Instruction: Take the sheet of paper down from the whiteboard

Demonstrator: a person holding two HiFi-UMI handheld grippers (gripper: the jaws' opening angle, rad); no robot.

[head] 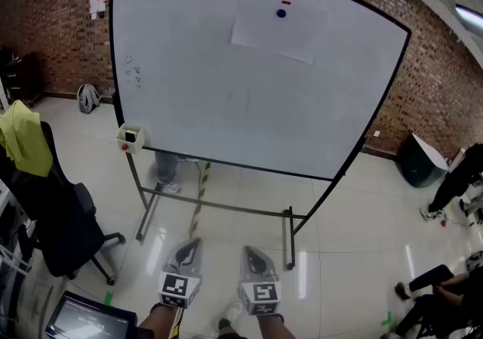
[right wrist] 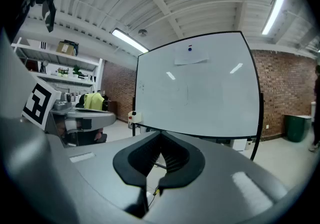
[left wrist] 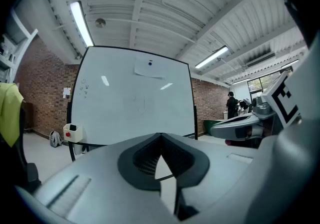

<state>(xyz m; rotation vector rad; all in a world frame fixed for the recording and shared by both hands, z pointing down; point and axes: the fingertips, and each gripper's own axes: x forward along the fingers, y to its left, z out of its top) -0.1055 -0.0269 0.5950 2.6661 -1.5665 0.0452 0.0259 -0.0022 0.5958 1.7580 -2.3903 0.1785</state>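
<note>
Both left gripper (head: 187,258) and right gripper (head: 256,263) are hovering, fingers pressed together, far from the whiteboard (head: 226,103); reaching its sheet of paper (head: 279,26) is likely coming next.

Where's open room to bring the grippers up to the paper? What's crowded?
Bare floor between the left gripper, the right gripper and the whiteboard stand; bare whiteboard below and left of the sheet of paper. Crowded: office chair at left, bin and seated person at right.
</note>
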